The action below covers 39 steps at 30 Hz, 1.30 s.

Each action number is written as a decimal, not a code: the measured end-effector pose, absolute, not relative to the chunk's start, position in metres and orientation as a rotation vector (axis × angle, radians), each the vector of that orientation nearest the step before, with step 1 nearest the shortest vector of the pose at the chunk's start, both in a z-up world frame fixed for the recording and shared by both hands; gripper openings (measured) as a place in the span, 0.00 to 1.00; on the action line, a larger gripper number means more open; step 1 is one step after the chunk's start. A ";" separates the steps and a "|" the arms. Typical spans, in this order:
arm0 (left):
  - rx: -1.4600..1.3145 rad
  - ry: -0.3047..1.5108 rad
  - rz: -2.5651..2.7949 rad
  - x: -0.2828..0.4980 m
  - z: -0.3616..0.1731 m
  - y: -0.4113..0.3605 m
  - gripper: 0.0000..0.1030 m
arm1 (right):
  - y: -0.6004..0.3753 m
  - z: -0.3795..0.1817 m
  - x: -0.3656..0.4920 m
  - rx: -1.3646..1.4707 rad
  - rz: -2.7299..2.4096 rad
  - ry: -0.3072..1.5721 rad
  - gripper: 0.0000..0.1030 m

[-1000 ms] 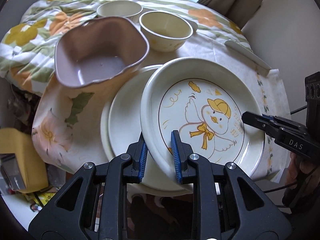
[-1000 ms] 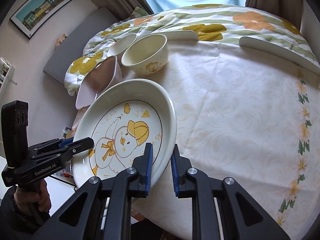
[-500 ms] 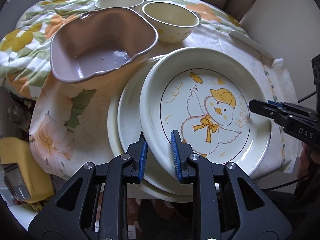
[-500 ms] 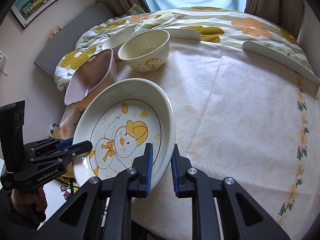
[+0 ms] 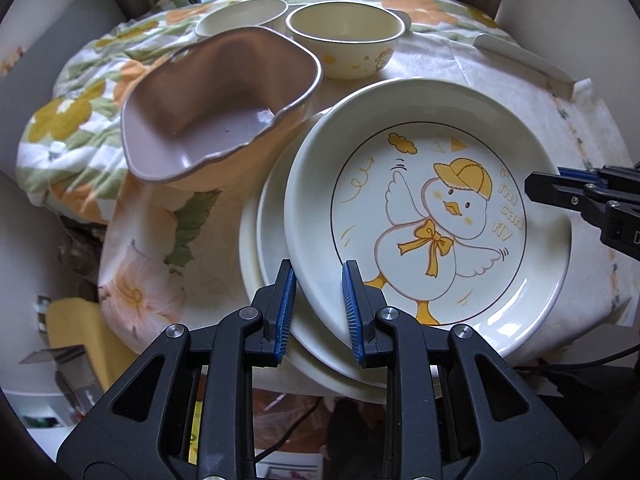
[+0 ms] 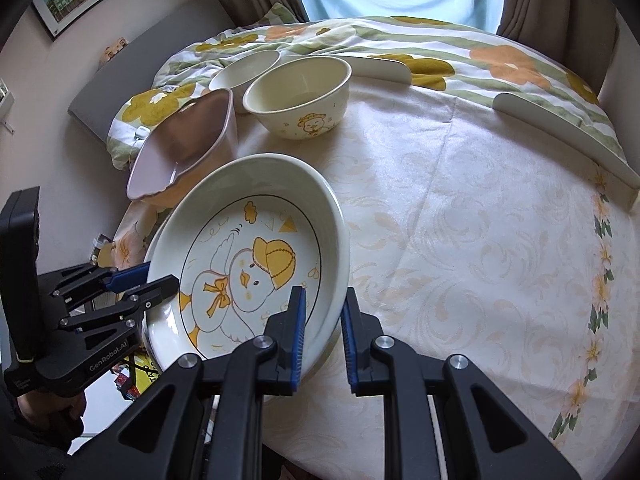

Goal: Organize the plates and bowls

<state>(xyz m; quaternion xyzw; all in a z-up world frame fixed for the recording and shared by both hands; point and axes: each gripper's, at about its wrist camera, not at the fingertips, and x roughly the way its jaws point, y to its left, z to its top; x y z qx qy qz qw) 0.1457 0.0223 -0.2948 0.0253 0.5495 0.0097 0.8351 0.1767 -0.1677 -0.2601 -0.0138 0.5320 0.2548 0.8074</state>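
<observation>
A cream duck plate (image 5: 432, 216) is held at two sides over the table's left edge. My left gripper (image 5: 319, 306) is shut on its near rim. At the opposite rim my right gripper (image 6: 323, 332) is shut too. Each gripper shows in the other's view: the right gripper (image 5: 560, 190), the left gripper (image 6: 154, 280). Under the duck plate (image 6: 248, 256) lies a plain cream plate (image 5: 266, 220), offset to the left; whether they touch I cannot tell. Behind stand a mauve wavy bowl (image 5: 216, 112), a cream duck bowl (image 5: 344, 36) and a second cream bowl (image 5: 240, 16).
A floral cloth covers the round table (image 6: 480, 240). Two flat white pieces (image 6: 560, 136) (image 6: 384, 66) lie near the far edge. A hand (image 6: 48, 412) grips the left tool. Yellow clutter (image 5: 68, 320) sits on the floor to the left.
Both grippers kept their hold on the duck plate. The left wrist rolled, so the plate looks more level, and the plate edged slightly toward the bowls.
</observation>
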 end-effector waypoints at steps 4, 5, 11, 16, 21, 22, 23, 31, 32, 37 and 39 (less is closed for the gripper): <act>0.116 1.156 0.043 0.146 -0.293 0.016 0.20 | -0.165 -0.260 0.177 -0.061 0.543 1.125 0.15; 0.118 1.155 0.044 0.145 -0.292 0.015 0.20 | -0.165 -0.260 0.177 -0.064 0.542 1.124 0.15; 0.150 1.142 0.057 0.142 -0.288 0.013 0.20 | -0.161 -0.262 0.177 -0.090 0.542 1.116 0.15; 0.148 1.141 0.059 0.140 -0.286 0.013 0.20 | -0.160 -0.262 0.177 -0.095 0.541 1.115 0.15; 0.146 1.144 0.061 0.138 -0.286 0.012 0.20 | -0.158 -0.263 0.176 -0.113 0.540 1.109 0.15; 0.146 1.145 0.061 0.138 -0.286 0.011 0.20 | -0.157 -0.264 0.176 -0.115 0.539 1.109 0.15; 0.150 1.144 0.063 0.138 -0.286 0.011 0.20 | -0.157 -0.264 0.176 -0.115 0.540 1.109 0.15; 0.136 1.122 0.078 0.133 -0.279 0.019 0.20 | -0.155 -0.270 0.173 -0.115 0.547 1.122 0.15; 0.132 1.122 0.078 0.133 -0.279 0.019 0.20 | -0.155 -0.270 0.173 -0.116 0.548 1.121 0.15; 0.132 1.124 0.082 0.133 -0.279 0.018 0.20 | -0.156 -0.270 0.173 -0.108 0.551 1.124 0.15; 0.113 1.131 0.086 0.134 -0.279 0.018 0.20 | -0.157 -0.271 0.174 -0.101 0.554 1.127 0.15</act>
